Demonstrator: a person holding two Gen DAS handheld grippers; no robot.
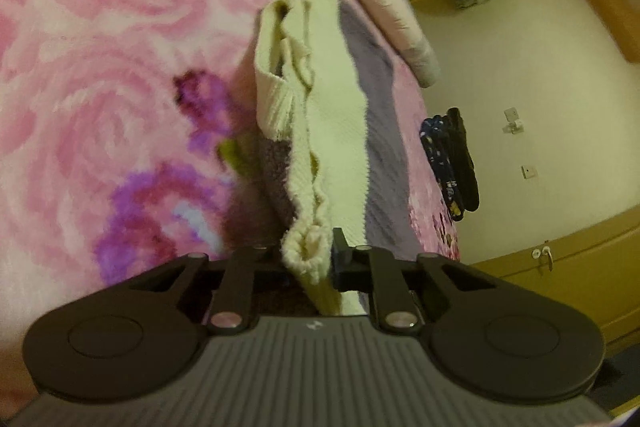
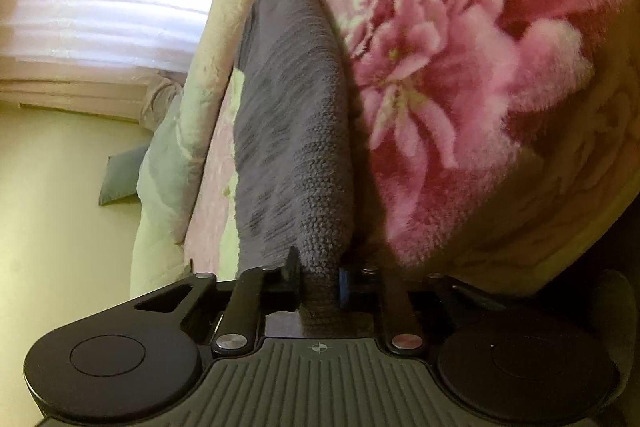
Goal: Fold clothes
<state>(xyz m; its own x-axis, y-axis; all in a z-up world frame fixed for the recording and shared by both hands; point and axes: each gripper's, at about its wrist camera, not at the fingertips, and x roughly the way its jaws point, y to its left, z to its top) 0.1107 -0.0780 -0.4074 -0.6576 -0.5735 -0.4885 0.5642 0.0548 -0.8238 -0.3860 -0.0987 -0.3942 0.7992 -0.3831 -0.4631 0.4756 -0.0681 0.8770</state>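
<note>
Knit garment, cream (image 1: 320, 131) and grey-purple: in the left wrist view its cream edge is pinched between the fingers of the left gripper (image 1: 310, 259), cloth stretching ahead over the pink floral blanket (image 1: 100, 67); dark clothes (image 1: 450, 163) hang beyond, to the fingers' right. Right wrist view: right gripper (image 2: 318, 281), fingers clamped on the grey-purple knit panel (image 2: 292, 147); floral blanket to their right, pale duvet (image 2: 192, 99) to their left.

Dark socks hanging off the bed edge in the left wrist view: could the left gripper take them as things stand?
Probably not. The left gripper is shut on the cream knit, so its jaws are full. The dark socks hang further along the bed edge, apart from it, with nothing between.
</note>
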